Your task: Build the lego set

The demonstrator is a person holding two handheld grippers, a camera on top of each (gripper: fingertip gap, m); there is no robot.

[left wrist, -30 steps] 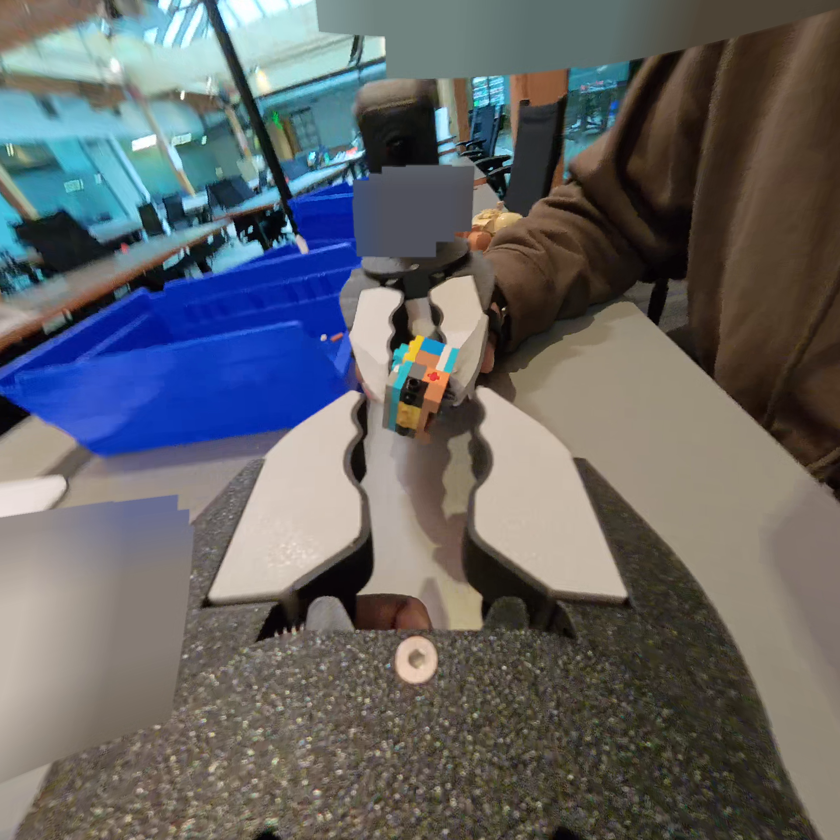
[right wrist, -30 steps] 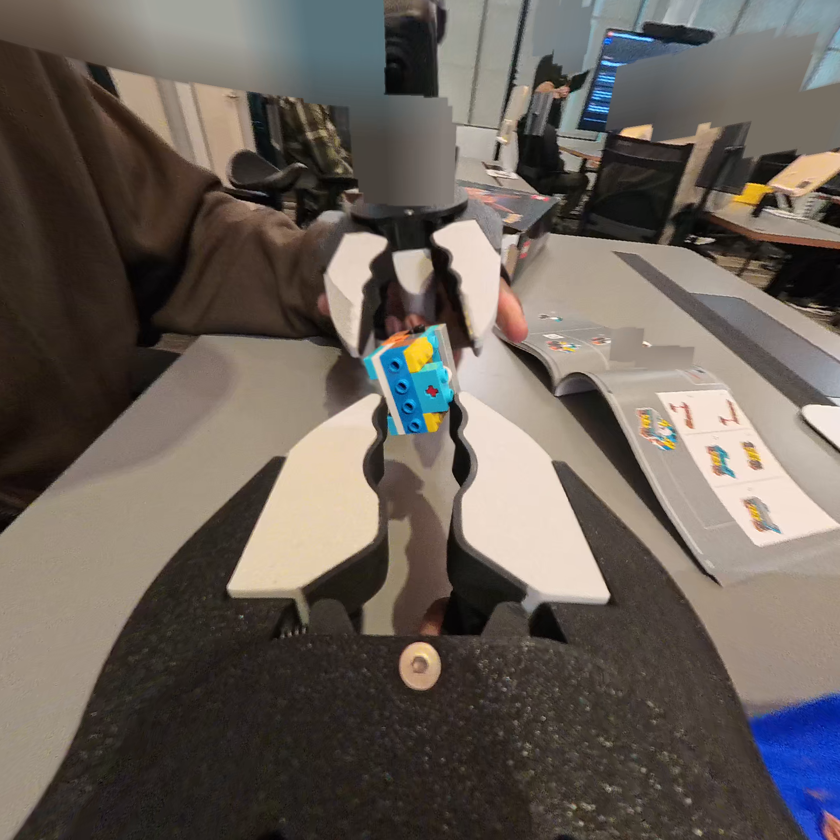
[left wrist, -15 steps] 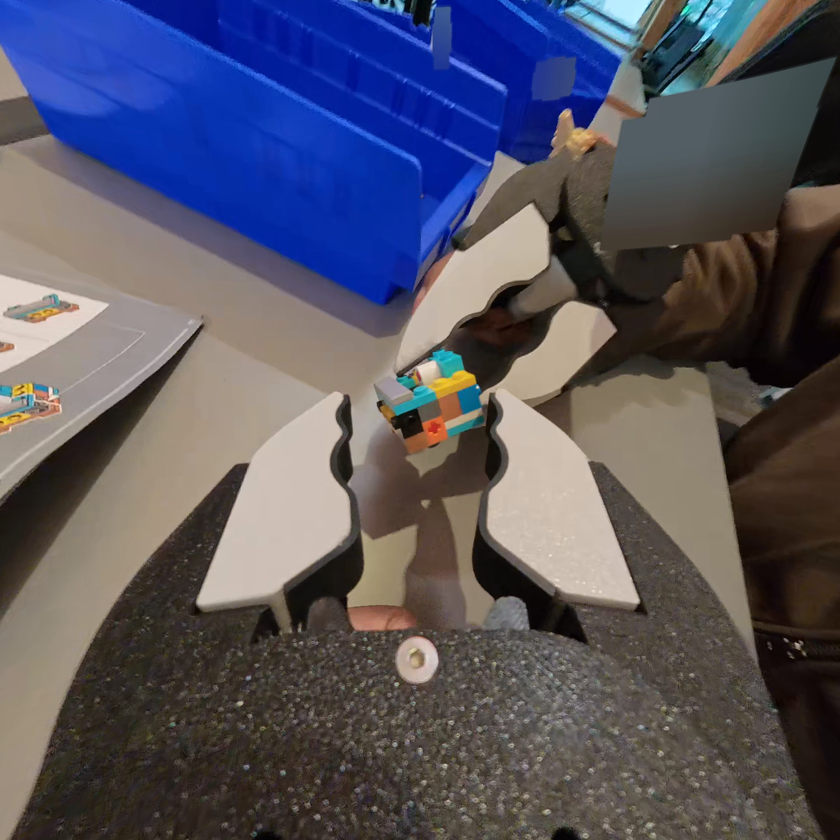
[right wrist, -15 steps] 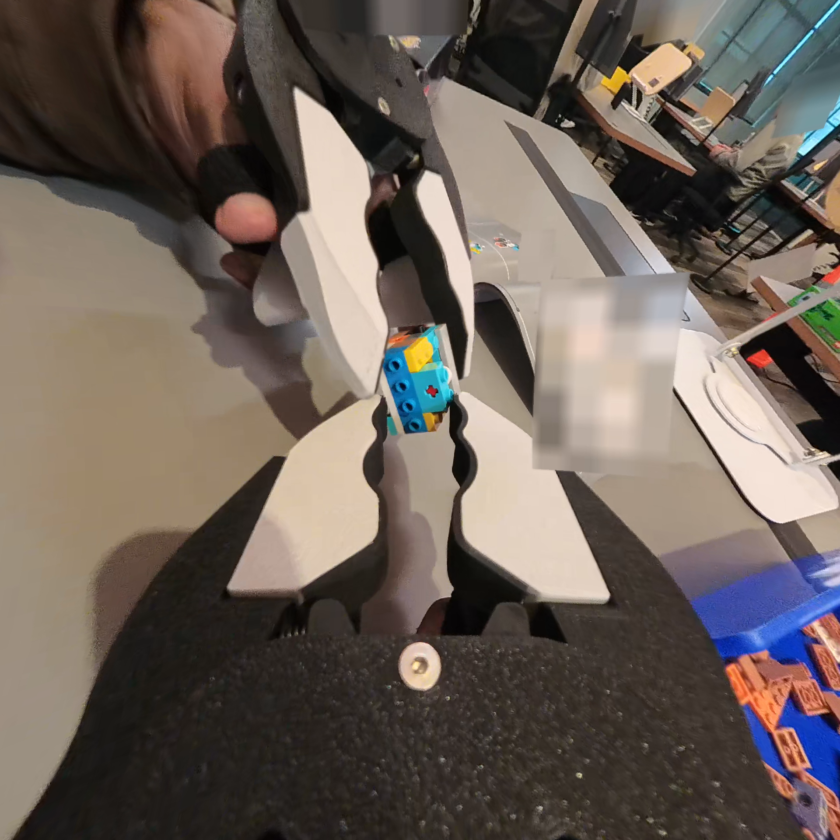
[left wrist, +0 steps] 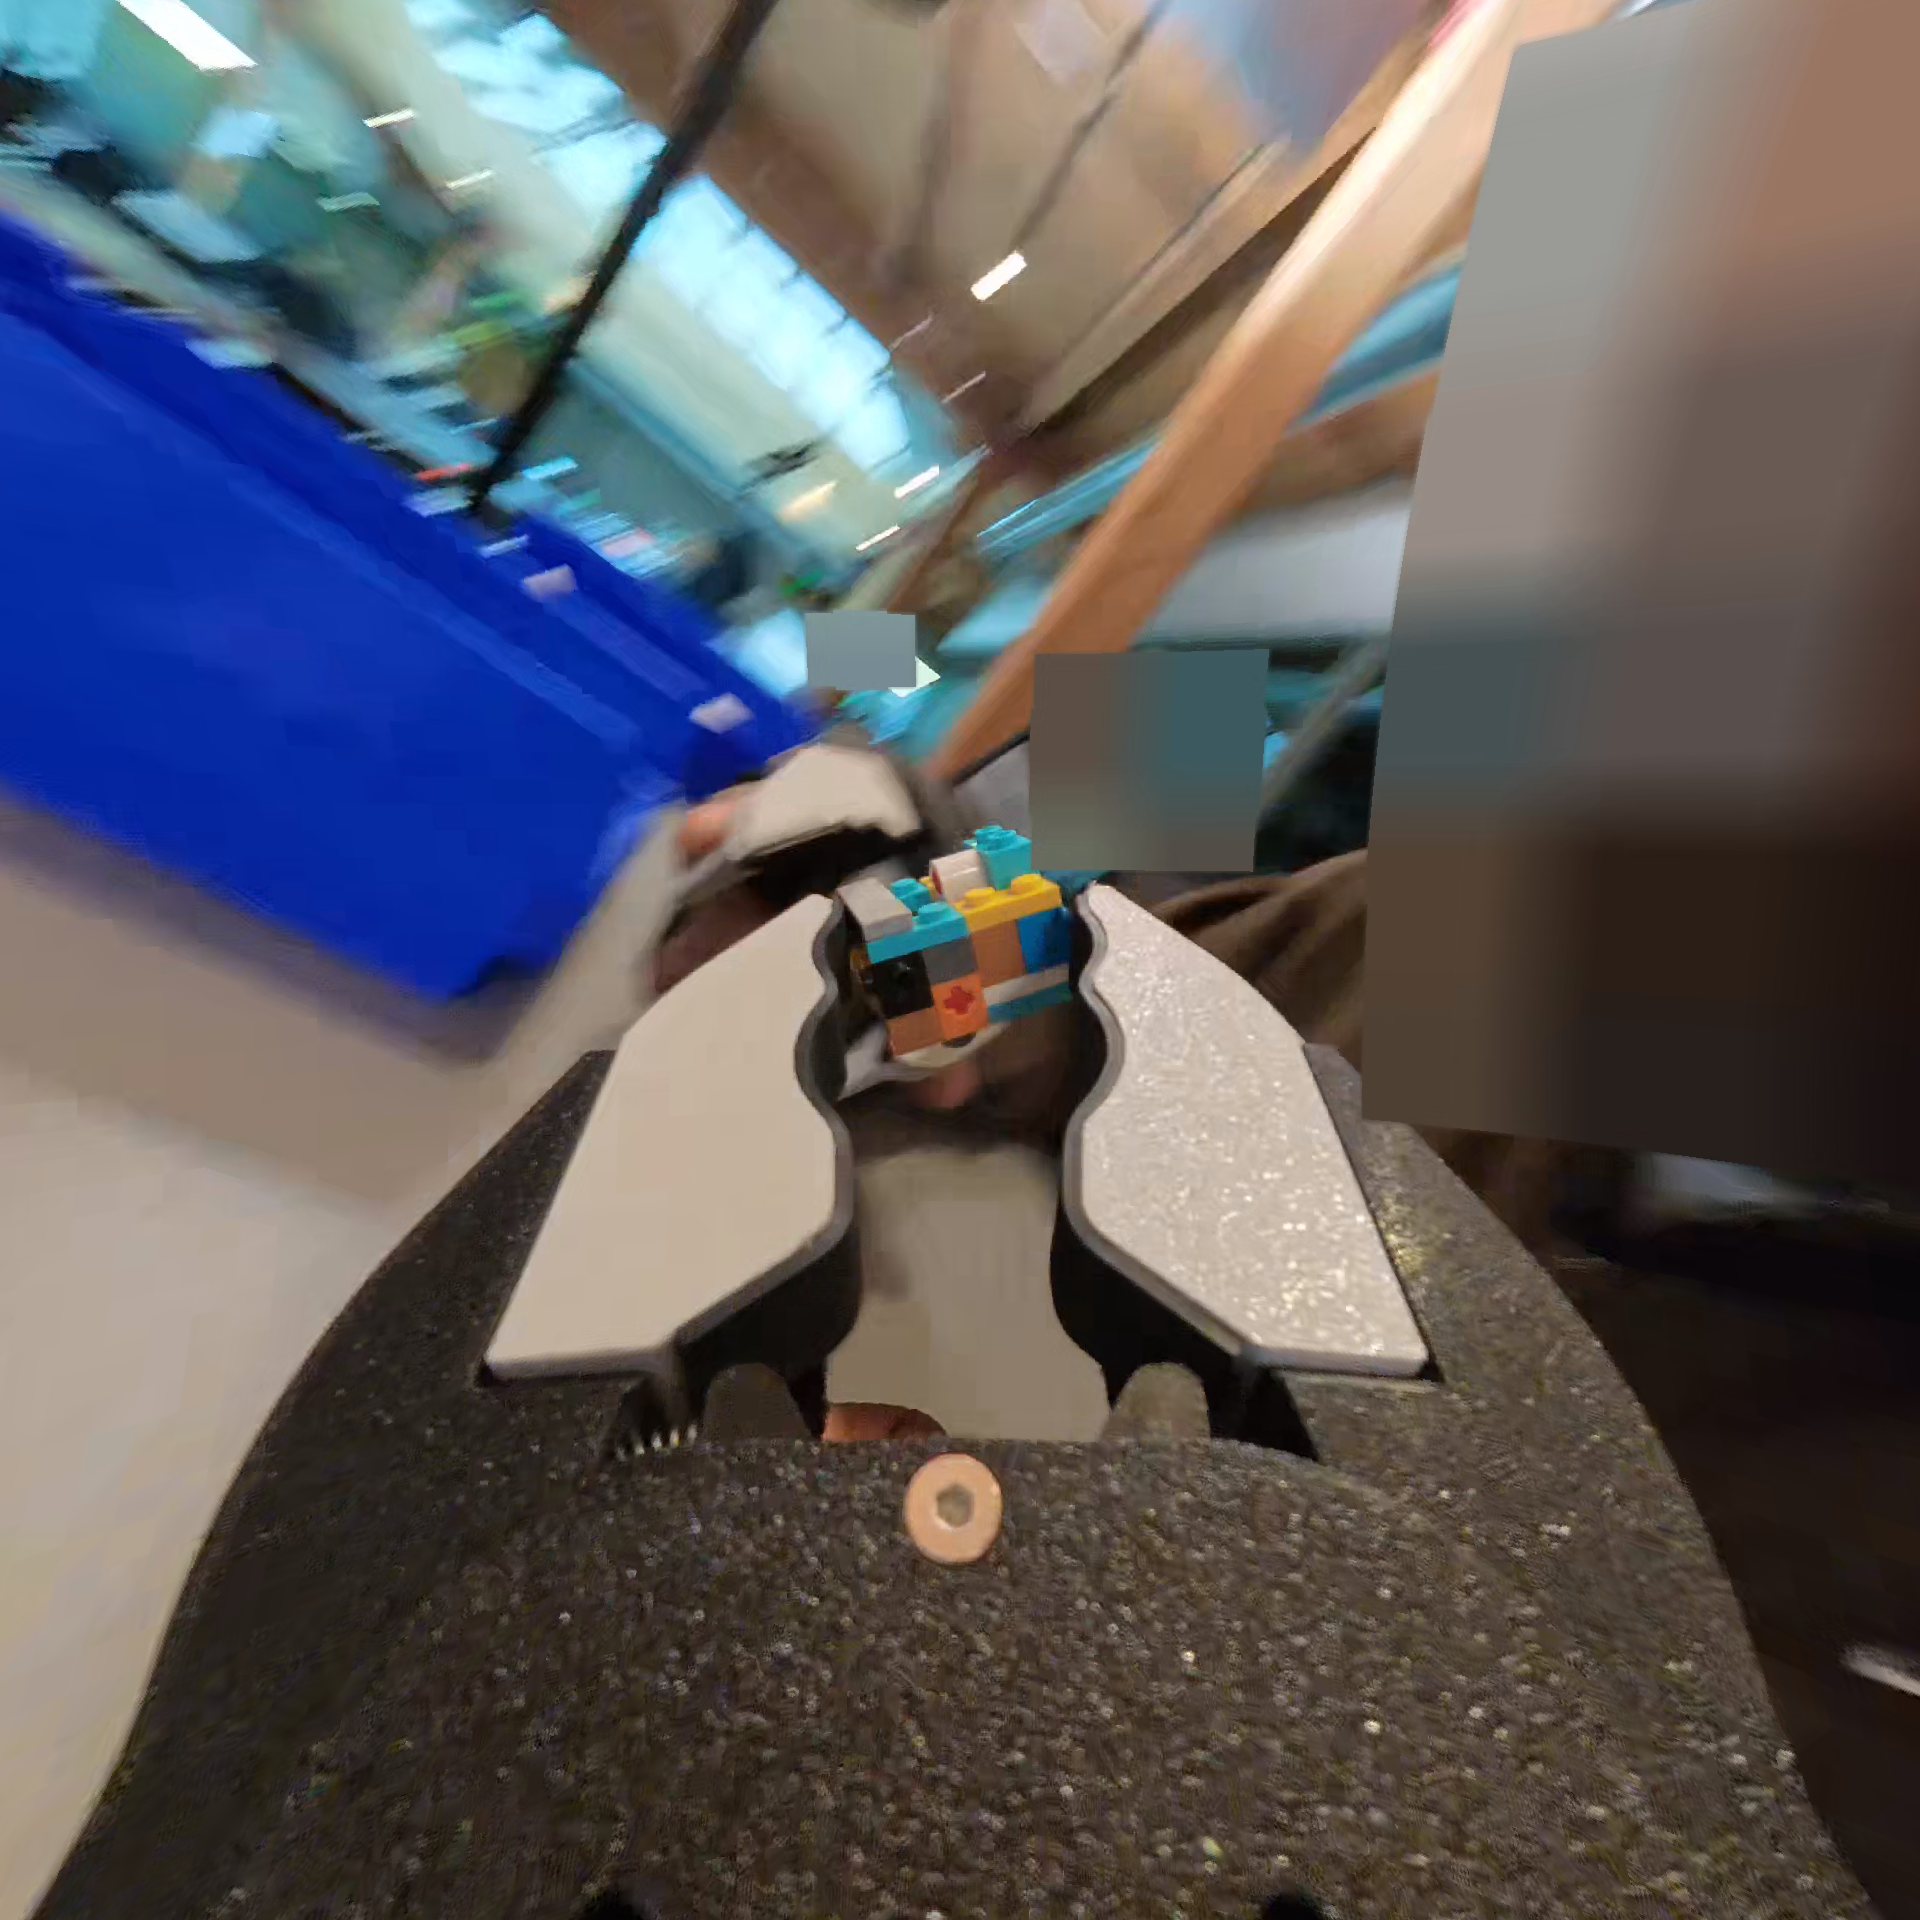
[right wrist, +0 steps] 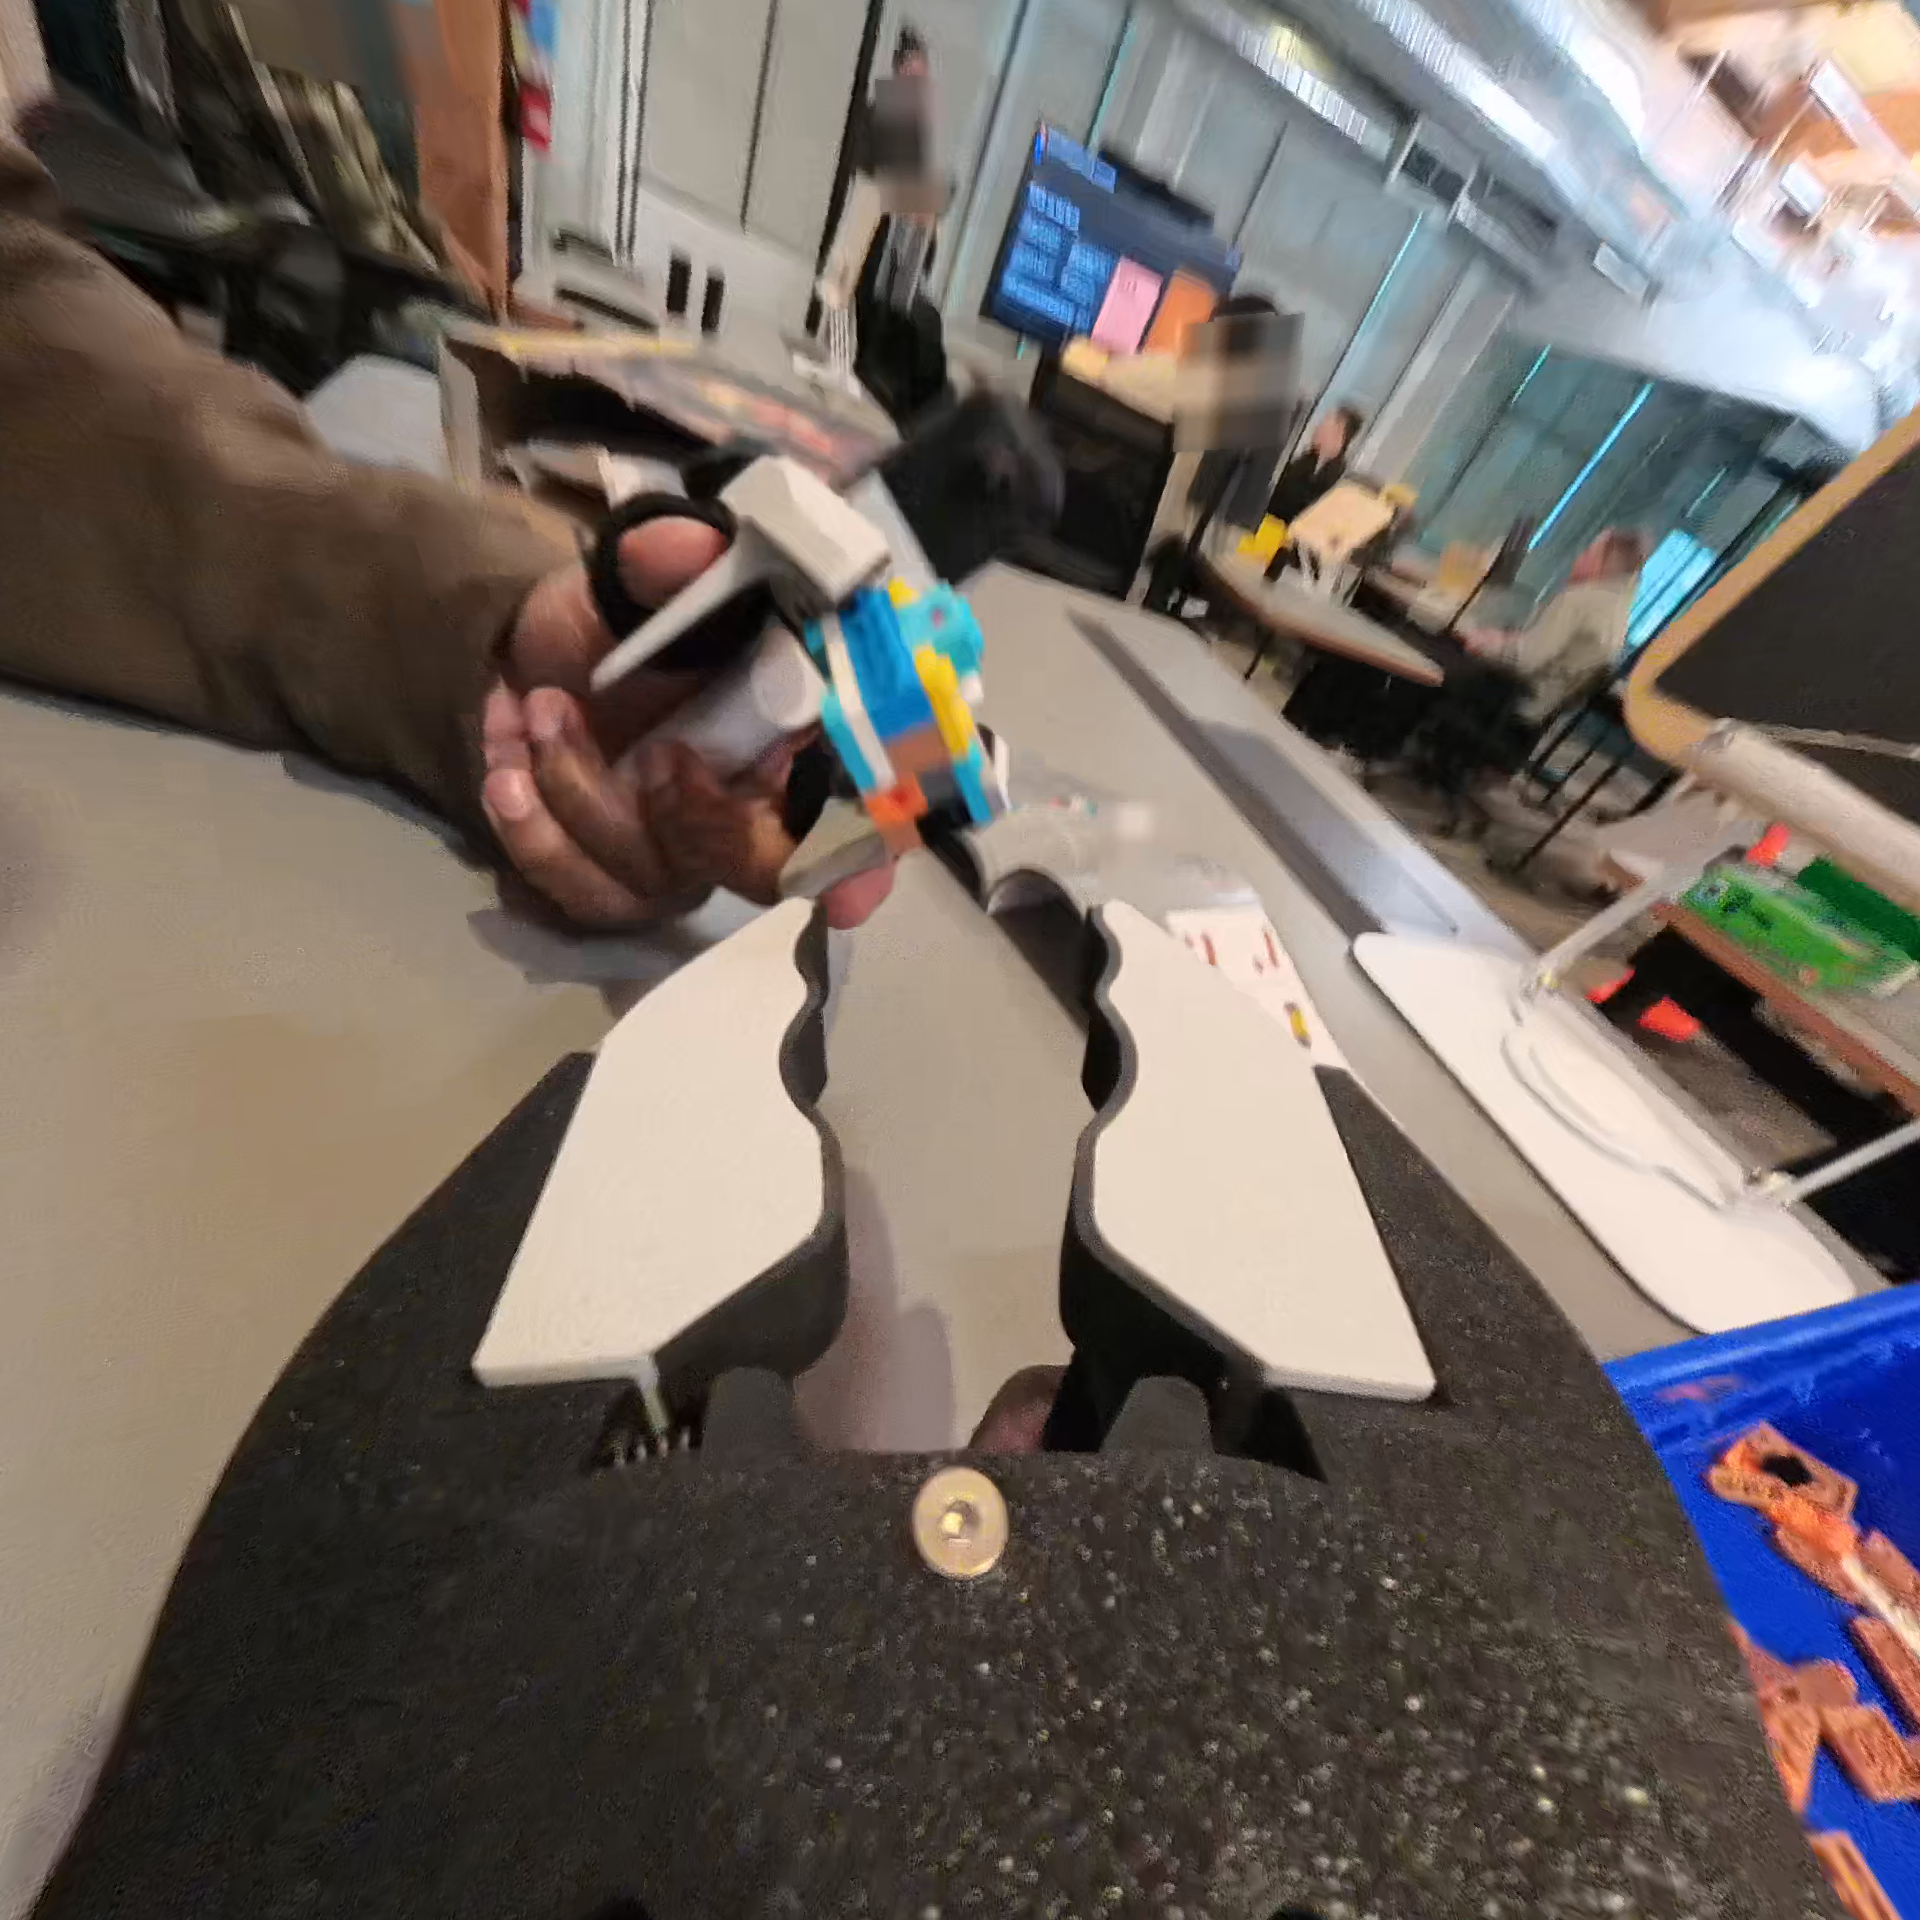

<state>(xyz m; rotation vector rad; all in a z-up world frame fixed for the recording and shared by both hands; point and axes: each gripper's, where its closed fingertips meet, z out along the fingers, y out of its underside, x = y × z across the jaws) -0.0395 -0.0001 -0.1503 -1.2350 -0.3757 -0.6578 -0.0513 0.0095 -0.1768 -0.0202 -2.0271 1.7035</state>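
The handover is finishing above the grey counter (right wrist: 260, 1039): the left gripper (left wrist: 956, 935) is now clamping its jaws on the small multicoloured lego build (left wrist: 961, 961), lifting it clear. The right gripper (right wrist: 956, 935), having let go, is backing off with jaws wide and empty, freeing it to fetch the next brick.

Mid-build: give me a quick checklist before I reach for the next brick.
1. Lego build clamped between left gripper fingers: ok.
2. Right gripper open, nothing between its fingers: ok.
3. Build held clear of the table: ok.
4. Blue bin with loose bricks beside right gripper: ok.
5. Instruction booklet readable: not ok, blurred and partly hidden.
6. Which brick comes next: cannot tell.
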